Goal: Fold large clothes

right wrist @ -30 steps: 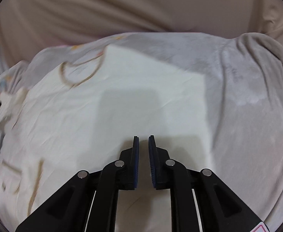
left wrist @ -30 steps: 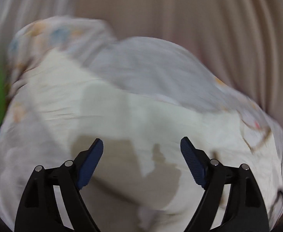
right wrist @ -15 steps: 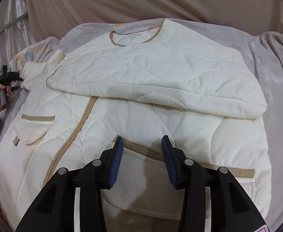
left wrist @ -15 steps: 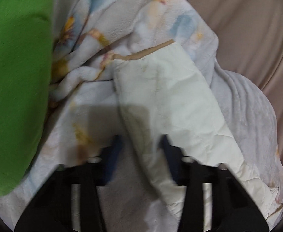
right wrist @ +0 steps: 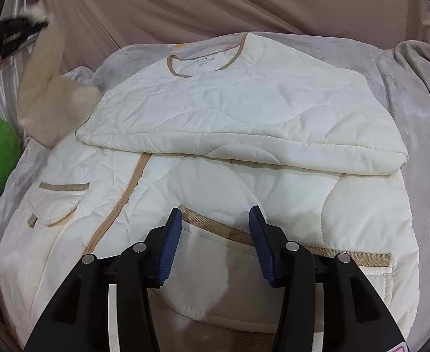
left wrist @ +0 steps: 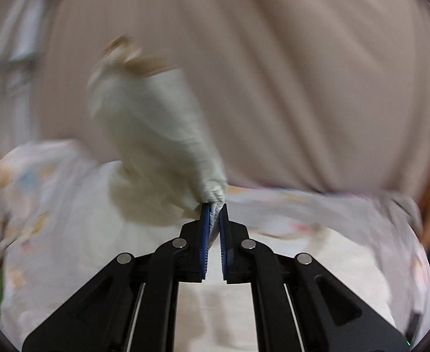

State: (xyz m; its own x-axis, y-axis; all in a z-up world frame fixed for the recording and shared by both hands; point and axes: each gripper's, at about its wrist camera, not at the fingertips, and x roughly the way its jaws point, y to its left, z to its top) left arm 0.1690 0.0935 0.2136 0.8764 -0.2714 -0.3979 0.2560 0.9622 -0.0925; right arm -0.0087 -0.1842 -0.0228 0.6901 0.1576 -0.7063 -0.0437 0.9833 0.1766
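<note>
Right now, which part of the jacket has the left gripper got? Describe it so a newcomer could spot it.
Start from the cream quilted jacket spread on the grey fleece blanket. Its far sleeve is folded flat across the chest; the other cream sleeve rises off the jacket's left side, pinched in the left gripper with jaws shut. It is the only part lifted into the air, its tan cuff uppermost.

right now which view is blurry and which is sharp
Left wrist view: heavy motion blur smears the sleeve and the blanket; only the left gripper itself looks crisp. Right wrist view: sharp, quilting seams on the jacket readable, a soft shadow under the right gripper, fisheye bending at the edges.
</note>
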